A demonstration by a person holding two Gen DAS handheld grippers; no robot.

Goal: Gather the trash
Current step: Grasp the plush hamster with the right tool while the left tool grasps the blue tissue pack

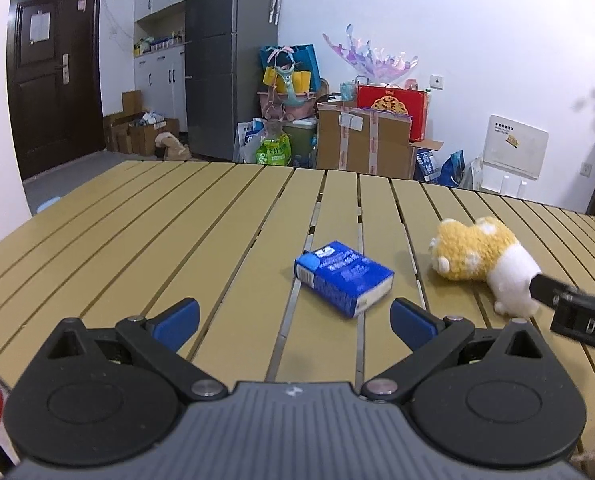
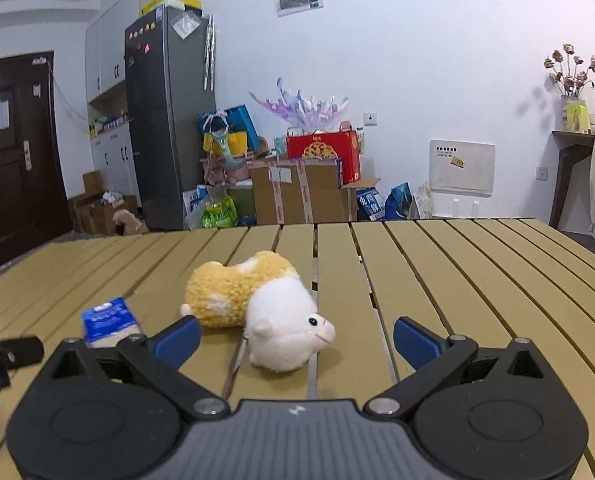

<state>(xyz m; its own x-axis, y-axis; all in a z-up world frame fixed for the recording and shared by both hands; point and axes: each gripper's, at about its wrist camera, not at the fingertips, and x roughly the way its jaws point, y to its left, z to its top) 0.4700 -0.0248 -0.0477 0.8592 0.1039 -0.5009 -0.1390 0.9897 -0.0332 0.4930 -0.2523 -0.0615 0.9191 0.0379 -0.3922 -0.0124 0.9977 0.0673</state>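
on the slatted yellow counter (image 1: 145, 216) both grippers hover low, holding nothing. the left gripper (image 1: 293, 320) has its blue fingers (image 1: 177, 322) spread wide, and the blue pack (image 1: 343, 278) lies flat just ahead of them. the right gripper (image 2: 295, 338) is also spread wide, with the white head of the plush toy (image 2: 261, 304) between its fingers, not touching them. the pack lies just left of the toy.

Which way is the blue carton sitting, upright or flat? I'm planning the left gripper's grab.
Flat. The blue carton lies on a broad face on the slatted table, ahead of the open left gripper.
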